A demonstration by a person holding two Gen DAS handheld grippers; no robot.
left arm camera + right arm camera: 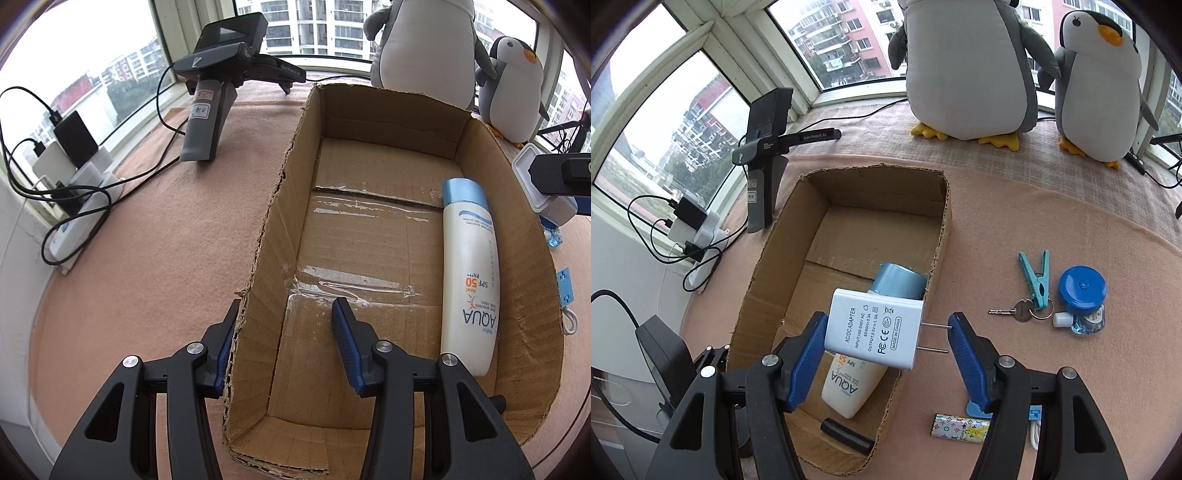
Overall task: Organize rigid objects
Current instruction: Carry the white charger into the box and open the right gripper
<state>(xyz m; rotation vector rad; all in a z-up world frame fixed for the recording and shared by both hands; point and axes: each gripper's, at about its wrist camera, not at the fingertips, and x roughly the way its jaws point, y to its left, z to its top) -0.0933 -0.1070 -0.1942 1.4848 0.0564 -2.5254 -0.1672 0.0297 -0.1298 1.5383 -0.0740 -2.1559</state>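
Observation:
An open cardboard box (280, 206) (945, 229) lies on the pink cloth. A white sunscreen bottle (469, 273) (849, 384) with a blue cap lies along its right wall, and a black cylinder (846, 435) sits at its near end. My left gripper (286, 306) is open and straddles the box's left wall, one finger outside and one inside. My right gripper (886, 321) is shut on a white AC adapter (875, 332) (554, 210), body against the left finger and prongs against the right, above the box's right side.
Right of the box lie a teal clothespin (1036, 277) with a key (1019, 310), a round blue case (1082, 288), a small clear bottle (1086, 321) and a patterned lighter (960, 428). Two plush penguins (967, 66) stand at the back. A black device stand (210, 122) and a cabled power strip (85, 206) sit left.

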